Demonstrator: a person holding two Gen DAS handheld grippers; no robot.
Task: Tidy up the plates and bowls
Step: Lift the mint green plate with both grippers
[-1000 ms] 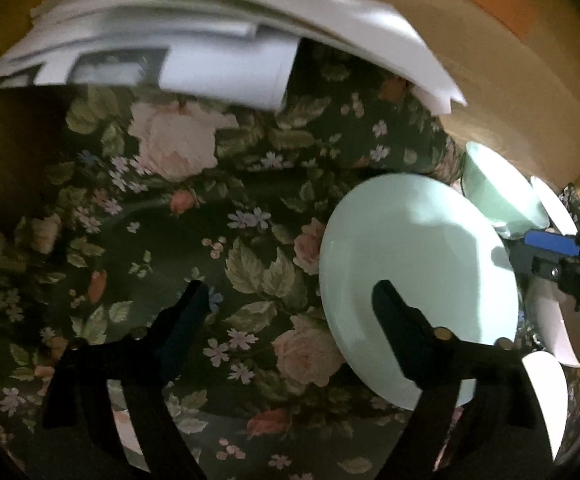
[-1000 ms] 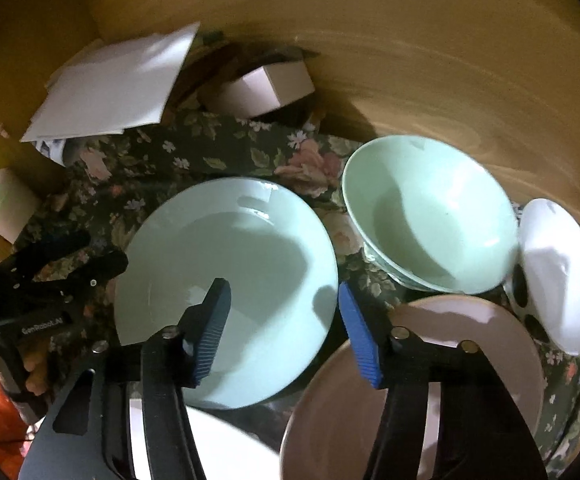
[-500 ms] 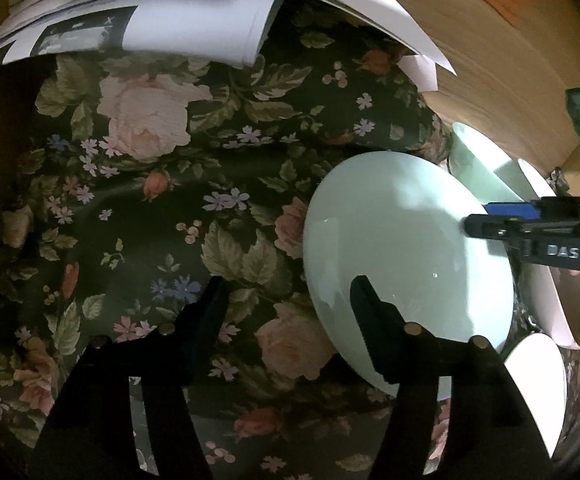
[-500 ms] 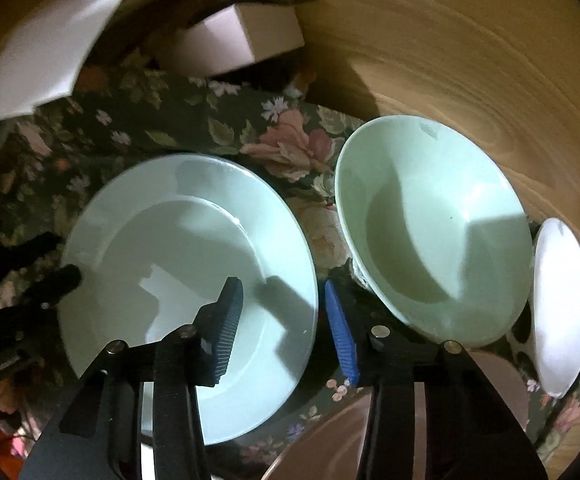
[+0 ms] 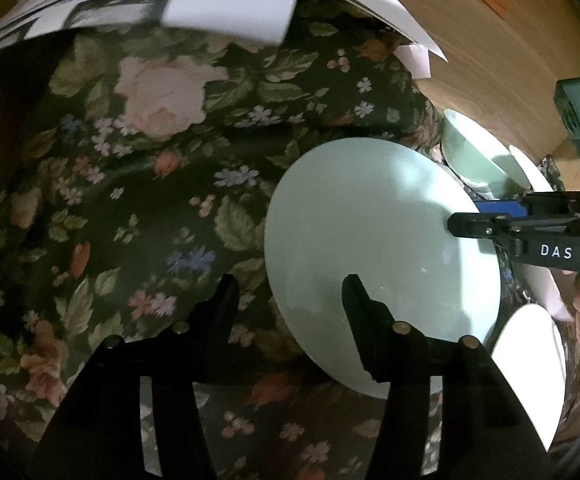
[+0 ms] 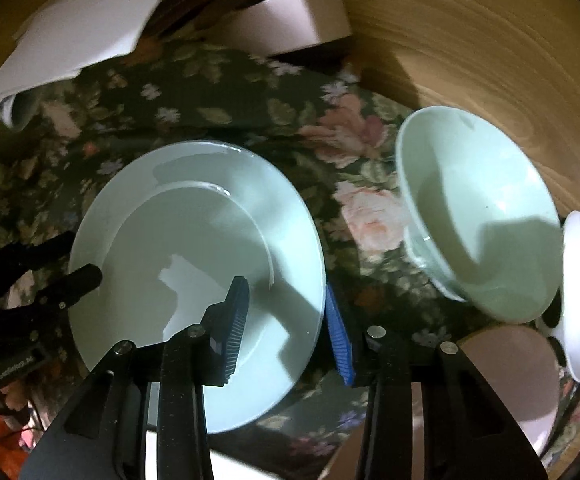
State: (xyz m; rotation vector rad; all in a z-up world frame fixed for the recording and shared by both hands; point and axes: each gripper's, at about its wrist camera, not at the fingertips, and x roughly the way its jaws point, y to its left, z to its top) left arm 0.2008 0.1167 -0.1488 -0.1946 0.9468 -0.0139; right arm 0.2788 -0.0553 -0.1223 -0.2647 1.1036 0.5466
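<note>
I'm working over a dark floral tablecloth (image 5: 138, 184) backed by a wooden wall (image 6: 470, 40), with loose papers (image 5: 226, 12) at its far edge. The pale green plate (image 6: 194, 264) lies flat on the cloth, a green bowl (image 6: 478, 208) just beside it. My right gripper (image 6: 286, 312) stands apart, straddling the plate's rim. My left gripper (image 5: 286, 300) is also spread, straddling the opposite rim.
</note>
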